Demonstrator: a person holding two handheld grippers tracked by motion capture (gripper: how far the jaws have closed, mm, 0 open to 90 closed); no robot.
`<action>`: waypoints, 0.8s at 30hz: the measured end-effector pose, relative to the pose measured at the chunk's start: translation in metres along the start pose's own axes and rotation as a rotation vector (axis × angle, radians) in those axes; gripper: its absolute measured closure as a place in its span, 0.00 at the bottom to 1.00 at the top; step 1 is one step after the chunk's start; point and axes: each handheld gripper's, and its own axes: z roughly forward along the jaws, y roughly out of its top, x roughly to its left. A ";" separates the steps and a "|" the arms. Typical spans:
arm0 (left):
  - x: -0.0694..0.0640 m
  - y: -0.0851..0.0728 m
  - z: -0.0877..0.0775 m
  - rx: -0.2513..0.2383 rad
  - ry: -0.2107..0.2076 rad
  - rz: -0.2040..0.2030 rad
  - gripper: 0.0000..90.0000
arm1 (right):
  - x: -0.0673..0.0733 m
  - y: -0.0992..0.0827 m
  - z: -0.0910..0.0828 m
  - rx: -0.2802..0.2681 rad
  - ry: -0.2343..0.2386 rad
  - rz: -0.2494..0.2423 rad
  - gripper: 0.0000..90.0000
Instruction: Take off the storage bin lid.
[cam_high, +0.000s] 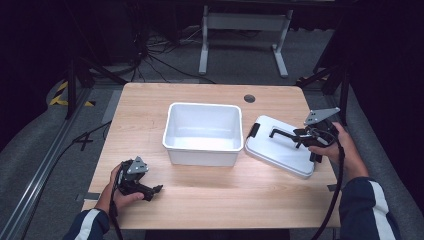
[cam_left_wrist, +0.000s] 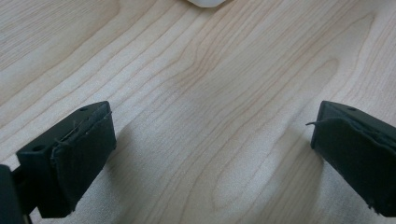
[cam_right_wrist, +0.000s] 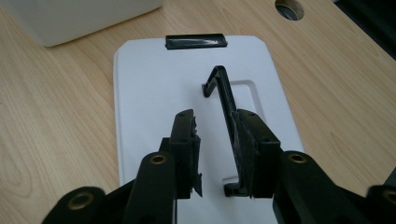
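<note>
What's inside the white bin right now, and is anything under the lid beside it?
The white bin looks empty: bare white floor and walls. The white lid lies flat on the table, its black handle raised. Whatever may be beneath the lid is covered.

You have a light wooden bench (cam_high: 210, 200) with a round cable hole (cam_high: 249, 98) near its far edge. Beyond that hole, on the grey floor (cam_high: 310, 55), stands a white frame (cam_high: 245, 22), with black cables (cam_high: 160, 60) lying to the frame's left.
</note>
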 end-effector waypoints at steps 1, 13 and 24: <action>0.000 0.000 0.000 0.000 0.000 0.005 0.00 | 0.002 -0.002 -0.001 -0.002 -0.001 0.003 0.75; 0.000 0.000 0.000 0.000 -0.002 -0.002 0.00 | 0.011 -0.015 -0.013 -0.017 -0.025 0.034 0.69; -0.001 0.000 0.000 0.002 -0.003 -0.005 0.01 | 0.027 -0.033 -0.020 -0.020 -0.060 0.042 0.62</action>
